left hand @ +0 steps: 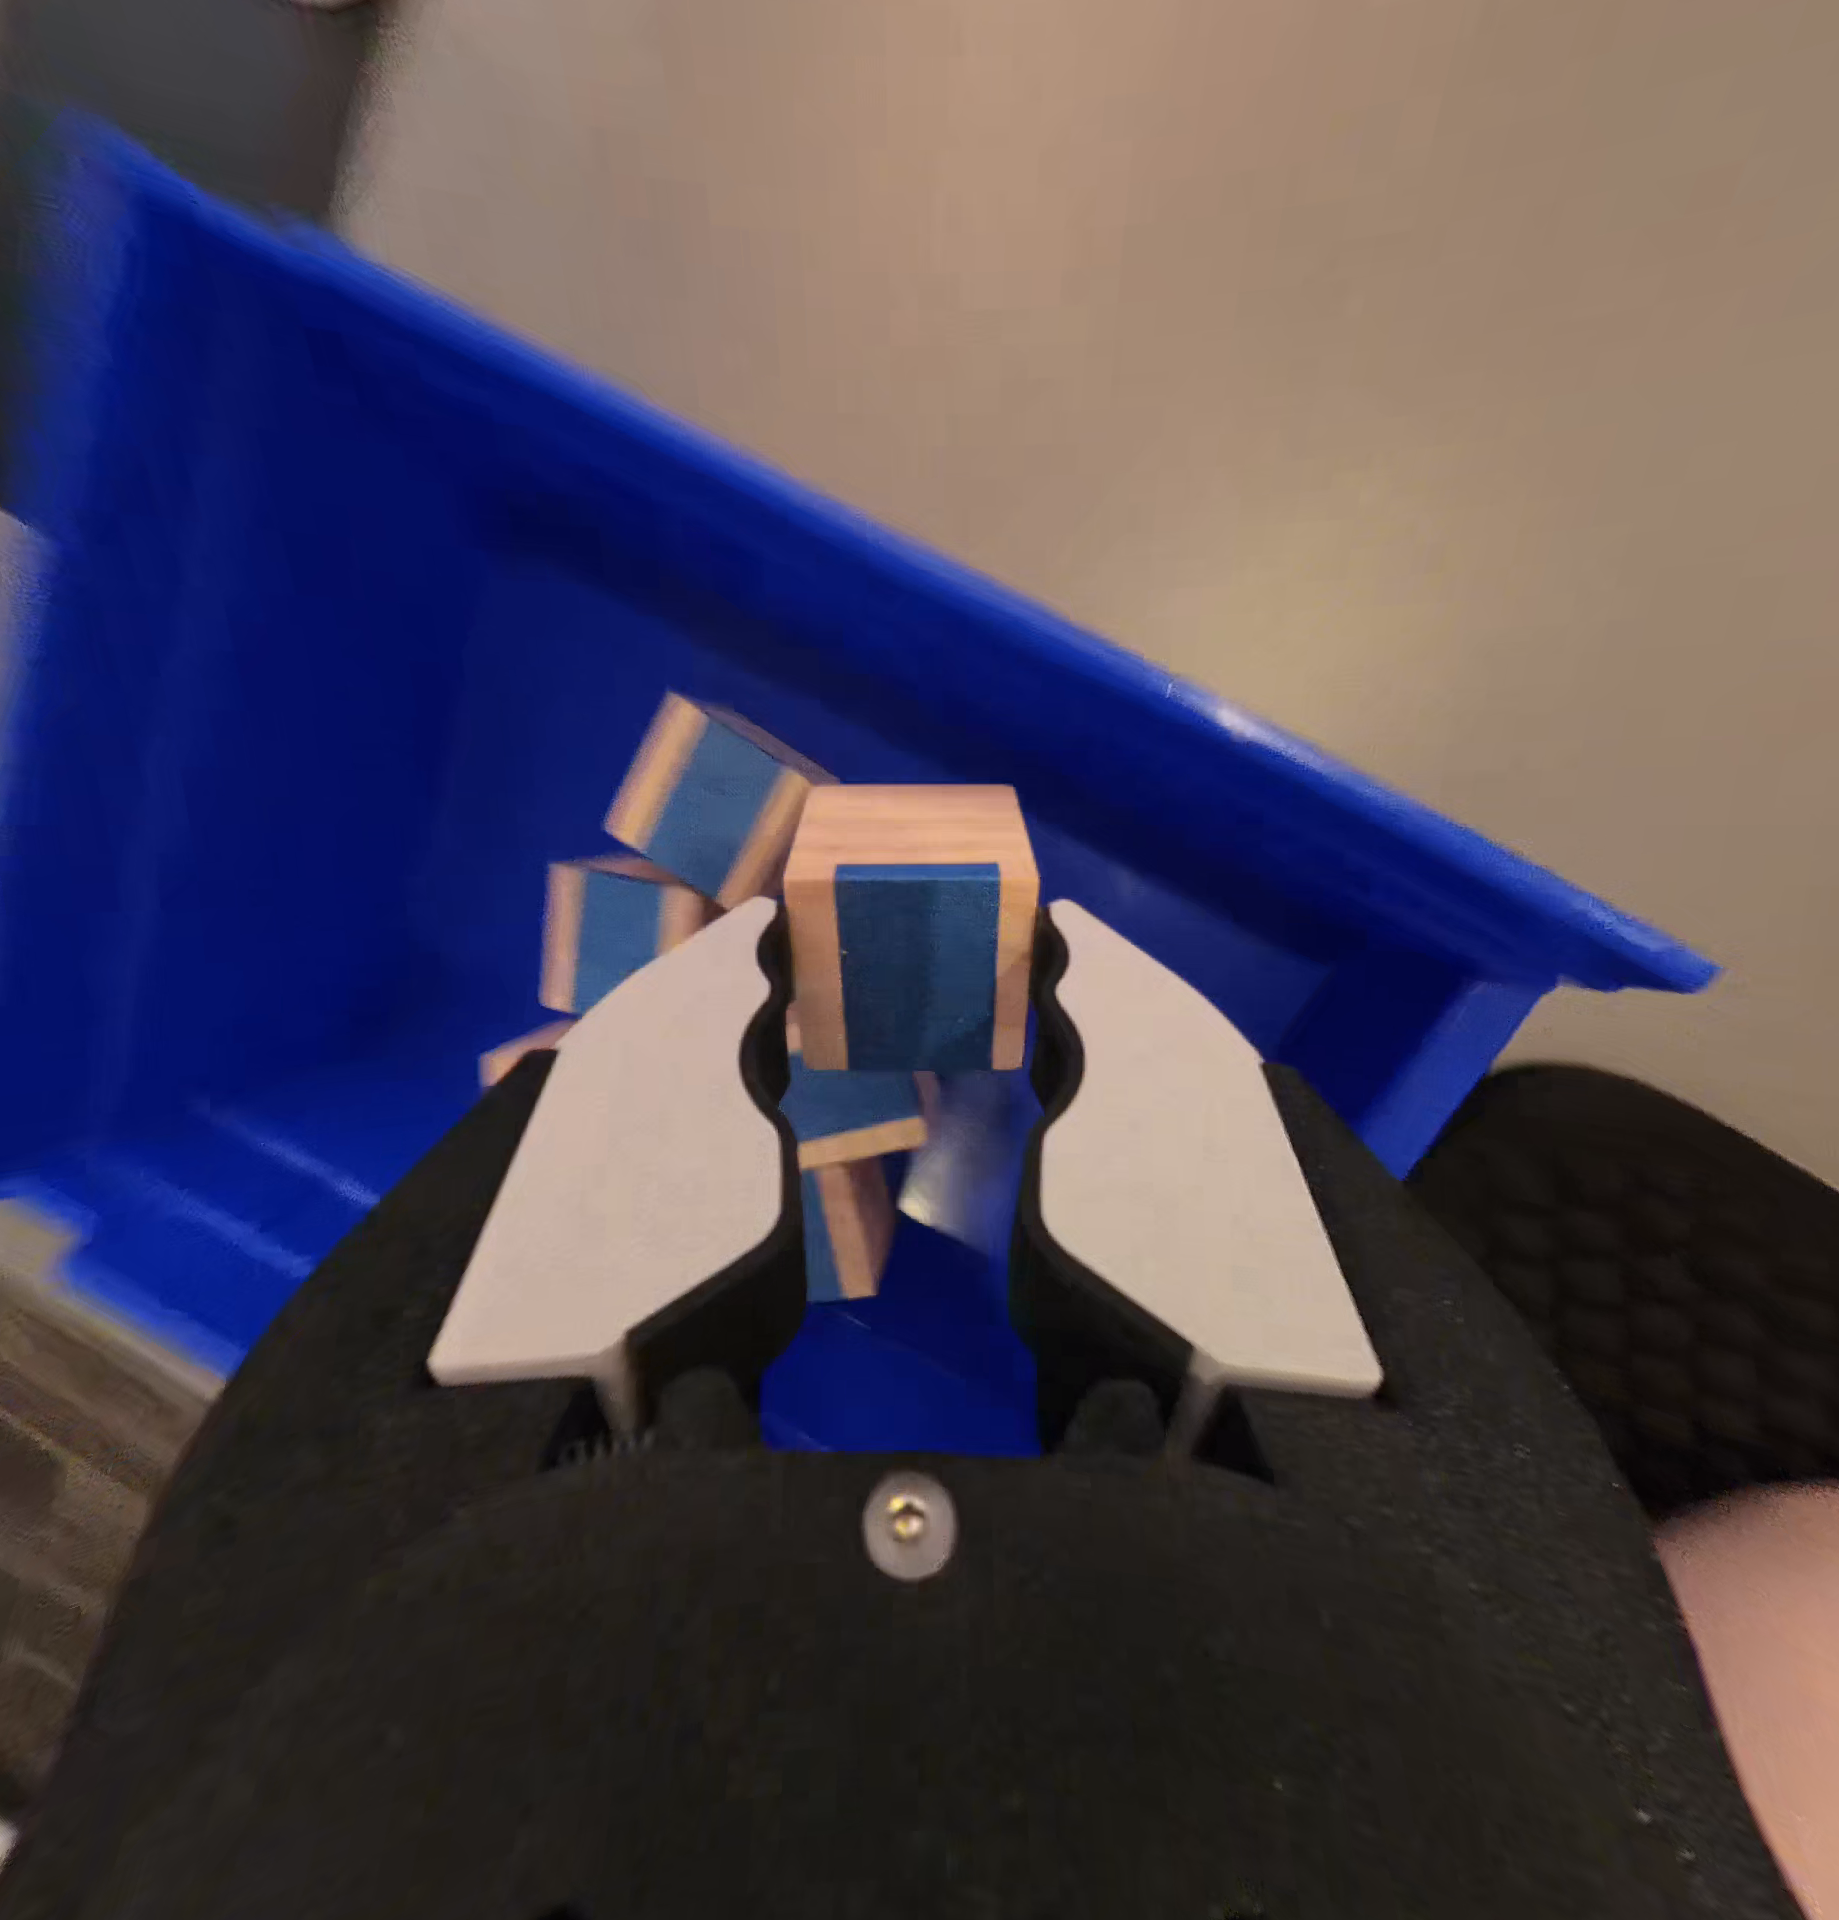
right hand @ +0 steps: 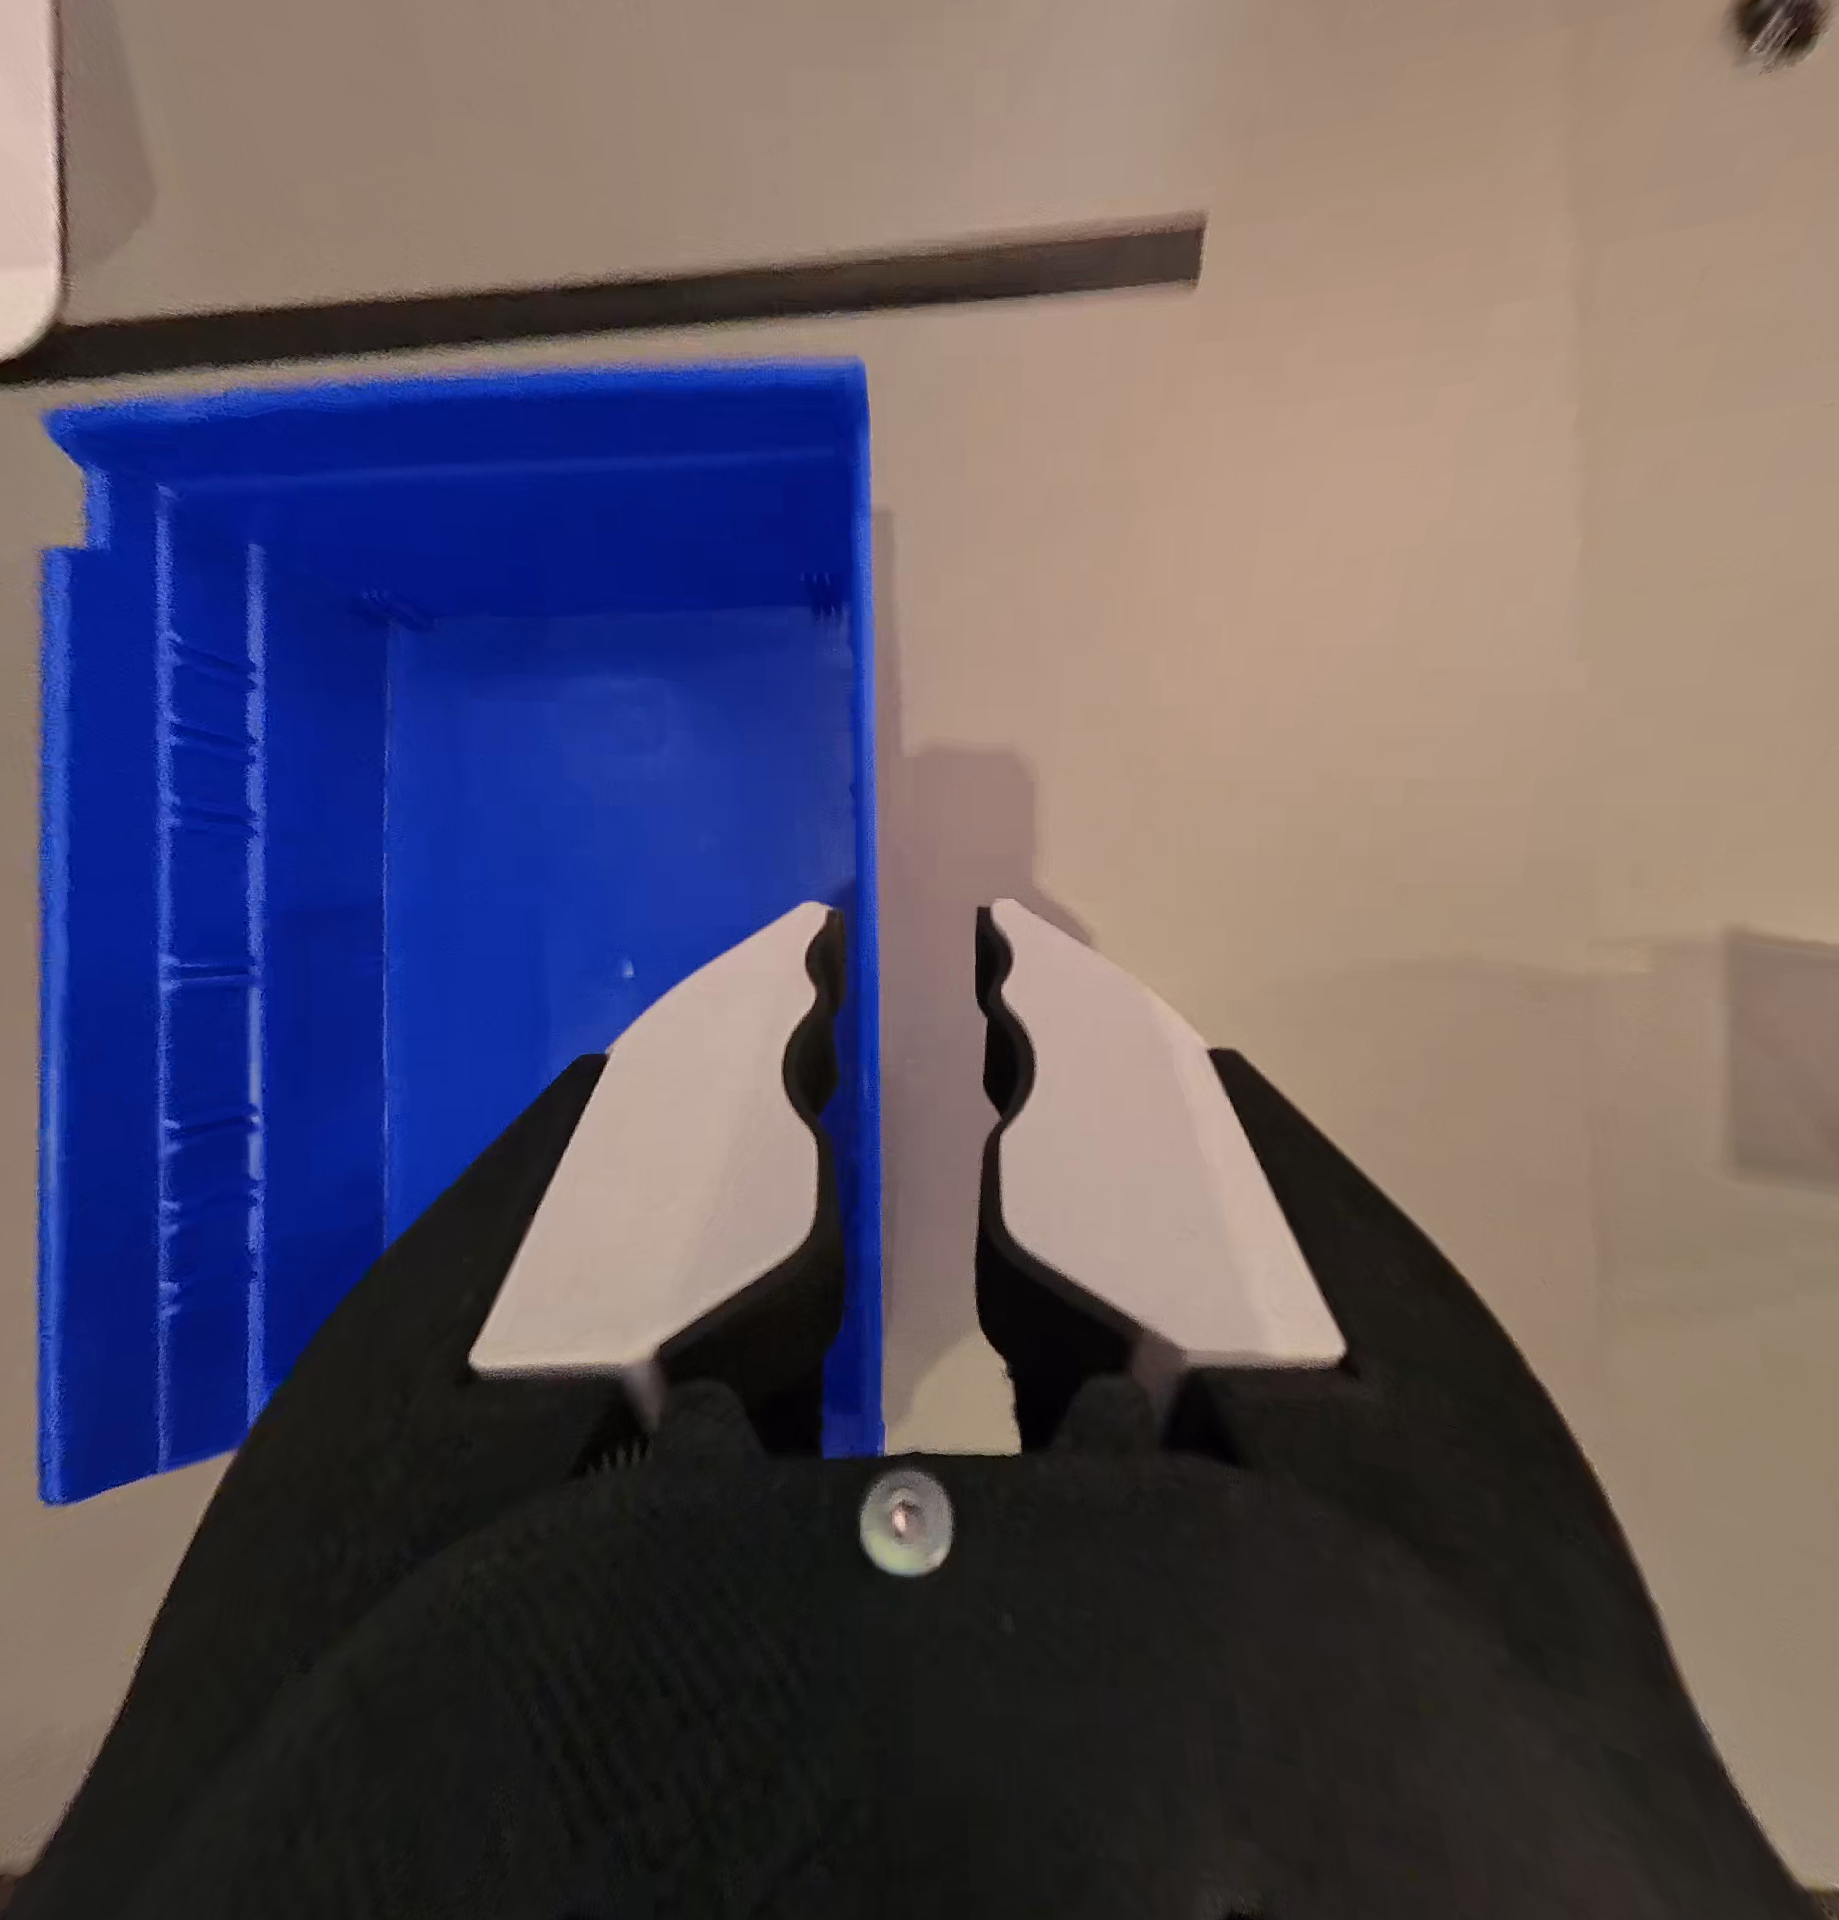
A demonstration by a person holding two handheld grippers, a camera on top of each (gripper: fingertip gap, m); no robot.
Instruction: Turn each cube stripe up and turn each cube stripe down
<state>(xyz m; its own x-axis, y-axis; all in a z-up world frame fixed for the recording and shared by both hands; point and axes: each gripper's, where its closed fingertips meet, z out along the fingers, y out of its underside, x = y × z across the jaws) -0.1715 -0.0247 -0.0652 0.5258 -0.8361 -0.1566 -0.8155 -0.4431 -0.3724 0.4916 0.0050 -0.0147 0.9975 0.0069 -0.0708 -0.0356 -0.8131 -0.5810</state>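
With L tongs (left hand: 910,966) clamped on a blue-striped wooden cube (left hand: 910,935) above the cube-filled blue bin (left hand: 271,727), keep pads square on its sides & roll wrist slowly, while R tongs (right hand: 910,997) idle part-open, empty, over 2nd bin's (right hand: 458,499) rim.

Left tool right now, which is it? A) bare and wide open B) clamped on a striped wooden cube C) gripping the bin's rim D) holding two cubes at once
B: the left tool has both pads against the sides of one wooden cube with a blue stripe, held up over the blue bin of other cubes.
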